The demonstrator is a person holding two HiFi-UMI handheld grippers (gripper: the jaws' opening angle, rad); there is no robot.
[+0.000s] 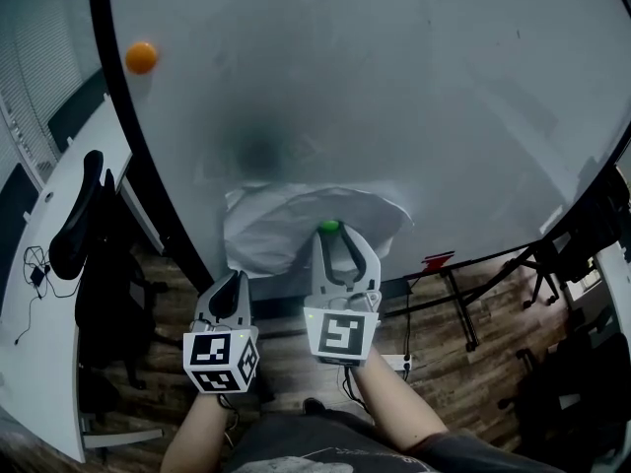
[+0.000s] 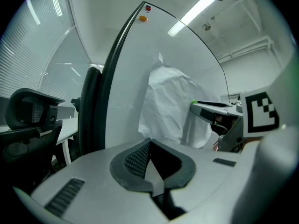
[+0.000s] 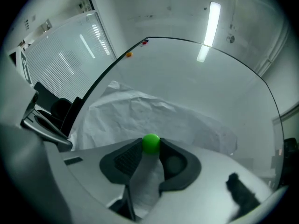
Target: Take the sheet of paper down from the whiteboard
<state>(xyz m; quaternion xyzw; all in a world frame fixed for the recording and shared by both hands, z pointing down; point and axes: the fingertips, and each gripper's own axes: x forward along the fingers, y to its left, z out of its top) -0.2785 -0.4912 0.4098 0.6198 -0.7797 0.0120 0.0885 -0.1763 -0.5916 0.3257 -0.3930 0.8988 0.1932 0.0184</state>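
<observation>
Right claw pinches green magnet on crumpled paper sheet against whiteboard. Left claw closed, empty, near sheet's lower left edge.

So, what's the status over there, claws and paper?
Right claw shut on green magnet pinning the sheet. Left claw shut at sheet's lower edge, grip unclear. Sheet crumpled, up on whiteboard. Orange magnet well clear.
</observation>
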